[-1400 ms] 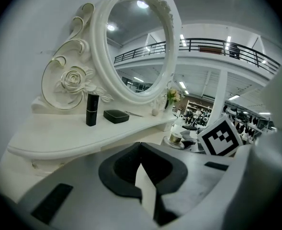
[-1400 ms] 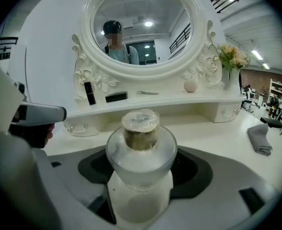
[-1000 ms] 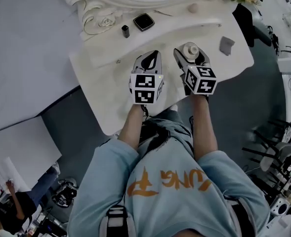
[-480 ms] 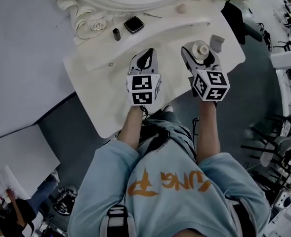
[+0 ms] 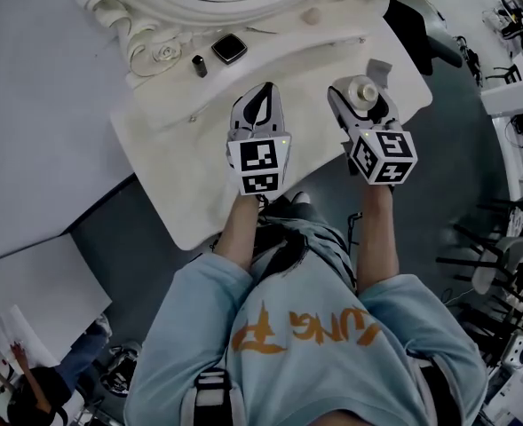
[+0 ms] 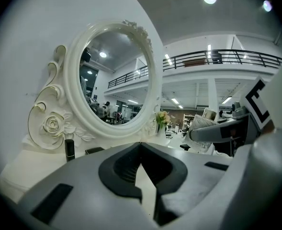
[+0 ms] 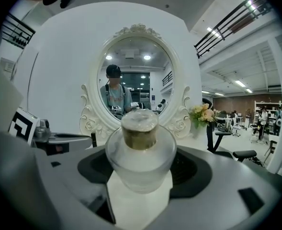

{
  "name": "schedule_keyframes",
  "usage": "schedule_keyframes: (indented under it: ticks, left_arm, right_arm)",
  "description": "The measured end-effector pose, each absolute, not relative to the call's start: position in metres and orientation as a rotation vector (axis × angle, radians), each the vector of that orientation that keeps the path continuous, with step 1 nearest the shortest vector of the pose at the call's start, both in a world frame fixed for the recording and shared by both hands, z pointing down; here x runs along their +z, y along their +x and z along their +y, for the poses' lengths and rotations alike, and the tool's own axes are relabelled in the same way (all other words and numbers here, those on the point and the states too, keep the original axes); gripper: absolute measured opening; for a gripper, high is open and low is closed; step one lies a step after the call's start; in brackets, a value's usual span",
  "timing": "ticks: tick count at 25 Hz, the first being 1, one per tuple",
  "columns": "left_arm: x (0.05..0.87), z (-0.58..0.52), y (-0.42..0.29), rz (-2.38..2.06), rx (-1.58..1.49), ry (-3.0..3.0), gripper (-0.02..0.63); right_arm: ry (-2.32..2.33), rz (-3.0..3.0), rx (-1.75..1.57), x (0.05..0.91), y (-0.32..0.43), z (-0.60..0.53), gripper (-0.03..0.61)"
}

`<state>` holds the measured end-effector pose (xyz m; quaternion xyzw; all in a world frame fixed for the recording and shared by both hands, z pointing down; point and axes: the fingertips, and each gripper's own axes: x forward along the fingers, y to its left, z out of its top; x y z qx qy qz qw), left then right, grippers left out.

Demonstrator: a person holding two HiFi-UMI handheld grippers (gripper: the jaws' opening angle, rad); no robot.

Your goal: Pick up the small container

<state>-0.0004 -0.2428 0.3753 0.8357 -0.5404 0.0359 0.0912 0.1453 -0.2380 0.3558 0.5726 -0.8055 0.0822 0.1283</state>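
The small container (image 7: 141,150) is a frosted glass bottle with a gold neck and a round stopper. My right gripper (image 7: 141,176) is shut on its body and holds it upright in front of the mirror. In the head view the small container (image 5: 364,89) sits between the jaws of the right gripper (image 5: 361,96), over the right end of the white dressing table (image 5: 177,171). My left gripper (image 5: 259,103) hovers over the middle of the table. Seen from the left gripper view, the left gripper (image 6: 141,152) is shut with nothing in it.
An ornate white mirror frame (image 5: 150,11) stands at the table's back. In front of it lie a black compact (image 5: 229,48), a small dark tube (image 5: 199,65) and a pale round object (image 5: 311,15). A grey object (image 5: 379,67) lies beside the right gripper. A dark office chair (image 5: 421,25) stands beyond the table's right edge.
My right gripper, with the container in it, has shifted right, closer to the grey object. The left gripper has barely moved.
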Motion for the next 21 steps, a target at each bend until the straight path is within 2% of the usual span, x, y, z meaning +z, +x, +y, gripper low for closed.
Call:
schedule_keyframes:
  ticks: [21]
  left_arm:
    - [0.37,-0.236,0.0,-1.583,0.103,2.51,0.021]
  right_arm:
    - [1.686,-2.344,0.236,0.358,0.145,-0.226,0.334]
